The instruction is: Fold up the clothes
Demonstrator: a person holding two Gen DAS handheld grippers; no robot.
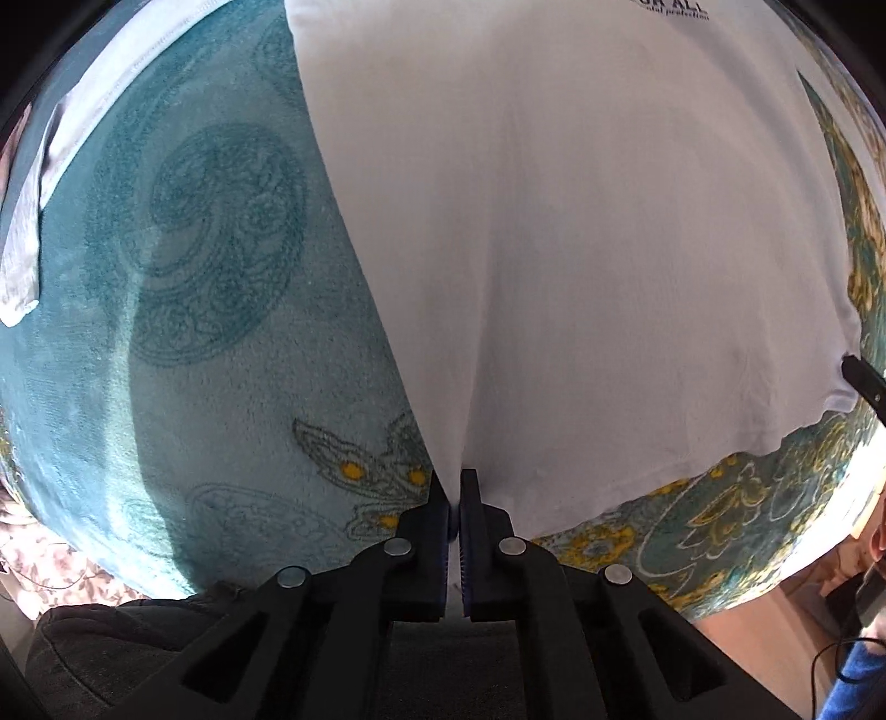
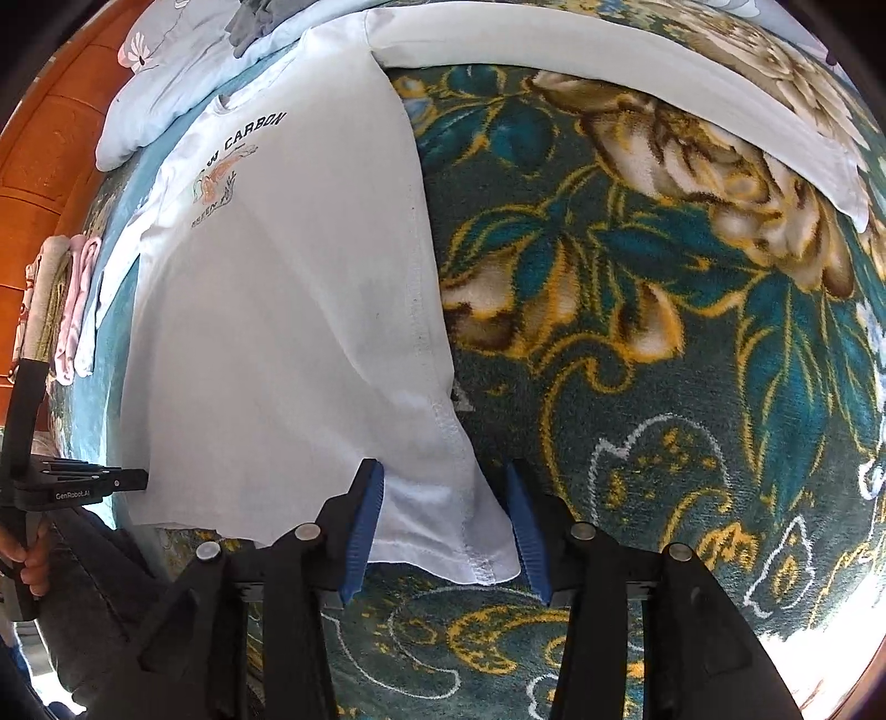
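Note:
A white T-shirt with dark lettering and a chest print lies flat on a teal patterned blanket. My left gripper is shut on the shirt's bottom left hem corner. In the right wrist view the same shirt stretches away from me. My right gripper is open, its blue-padded fingers on either side of the shirt's bottom right hem corner, which lies between them. The left gripper also shows at the left edge of that view, held by a hand.
The blanket covers a bed. A pale pillow and grey clothes lie at the far end. Folded pink and white garments sit at the left. A white cloth strip lies across the blanket. An orange wooden panel stands behind.

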